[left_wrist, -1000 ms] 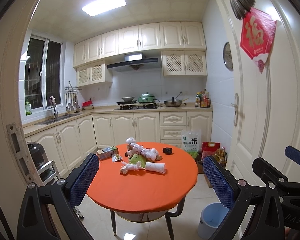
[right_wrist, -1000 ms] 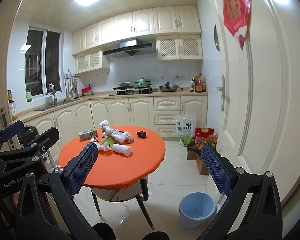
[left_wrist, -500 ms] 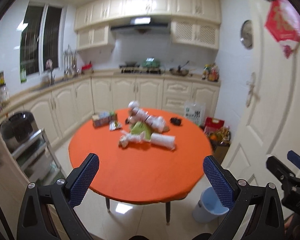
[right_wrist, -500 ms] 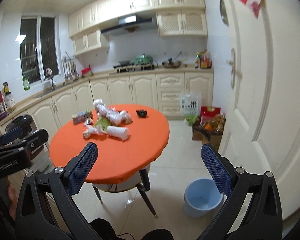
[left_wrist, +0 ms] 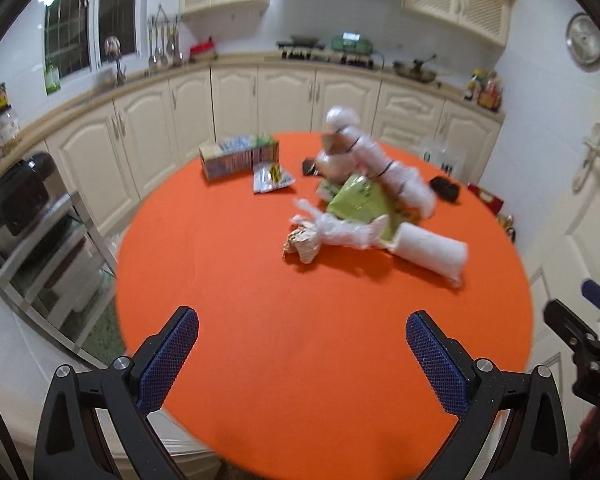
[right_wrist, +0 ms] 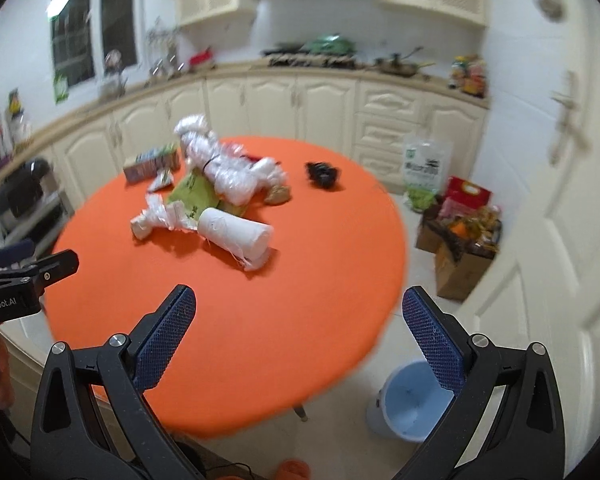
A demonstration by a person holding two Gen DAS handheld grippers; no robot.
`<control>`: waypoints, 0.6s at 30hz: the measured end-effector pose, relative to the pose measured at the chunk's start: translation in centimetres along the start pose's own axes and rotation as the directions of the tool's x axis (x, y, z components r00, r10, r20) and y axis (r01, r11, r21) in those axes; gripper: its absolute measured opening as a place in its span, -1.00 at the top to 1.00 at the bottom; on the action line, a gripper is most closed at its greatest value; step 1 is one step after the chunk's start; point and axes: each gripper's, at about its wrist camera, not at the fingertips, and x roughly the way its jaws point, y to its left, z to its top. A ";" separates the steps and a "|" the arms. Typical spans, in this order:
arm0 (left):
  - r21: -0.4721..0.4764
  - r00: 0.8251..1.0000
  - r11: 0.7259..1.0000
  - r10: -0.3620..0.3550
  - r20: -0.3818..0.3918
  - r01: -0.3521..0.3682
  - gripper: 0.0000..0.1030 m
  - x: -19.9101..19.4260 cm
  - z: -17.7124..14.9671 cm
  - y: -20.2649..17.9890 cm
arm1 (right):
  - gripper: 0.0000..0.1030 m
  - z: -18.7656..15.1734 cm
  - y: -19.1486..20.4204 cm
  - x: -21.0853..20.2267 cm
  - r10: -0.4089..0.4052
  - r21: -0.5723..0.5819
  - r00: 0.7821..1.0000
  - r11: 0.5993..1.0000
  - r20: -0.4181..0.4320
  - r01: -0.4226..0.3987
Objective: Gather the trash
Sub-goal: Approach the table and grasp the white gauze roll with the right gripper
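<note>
A round orange table carries a heap of trash: white crumpled plastic bags, a green wrapper, a white roll, a carton, a small packet and a small black item. My left gripper hangs open over the table's near edge, holding nothing. My right gripper is open too, above the table's near right part. A light blue bin stands on the floor right of the table.
Cream kitchen cabinets and a counter run behind the table. A metal rack with a black cooker stands at the left. A white door is at the right, with boxes and bags of groceries on the floor beside it.
Both grippers have moved forward from the doorway to the table, which now fills the lower view. The trash heap looks much nearer. Both stay open.
</note>
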 end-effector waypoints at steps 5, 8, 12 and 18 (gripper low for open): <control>0.009 0.999 1.000 0.005 -0.046 -0.005 -0.96 4.2 3.1 0.2 | -1.00 2.5 2.6 7.1 0.025 -0.150 0.996 0.988 -0.085 -0.038; 0.026 0.998 1.000 -0.002 -0.069 0.004 -0.95 6.9 4.7 0.1 | -1.00 3.4 4.0 10.7 0.057 -0.236 0.991 0.968 -0.121 -0.084; 0.056 0.996 0.998 -0.010 -0.083 0.015 -0.94 9.8 6.4 -0.1 | -0.78 4.0 4.6 13.4 0.082 -0.285 0.985 0.951 -0.150 -0.122; 0.059 0.993 0.998 -0.021 -0.118 0.028 -0.94 13.9 8.2 0.3 | -0.11 4.7 4.3 15.9 0.211 -0.278 0.952 0.922 -0.222 -0.269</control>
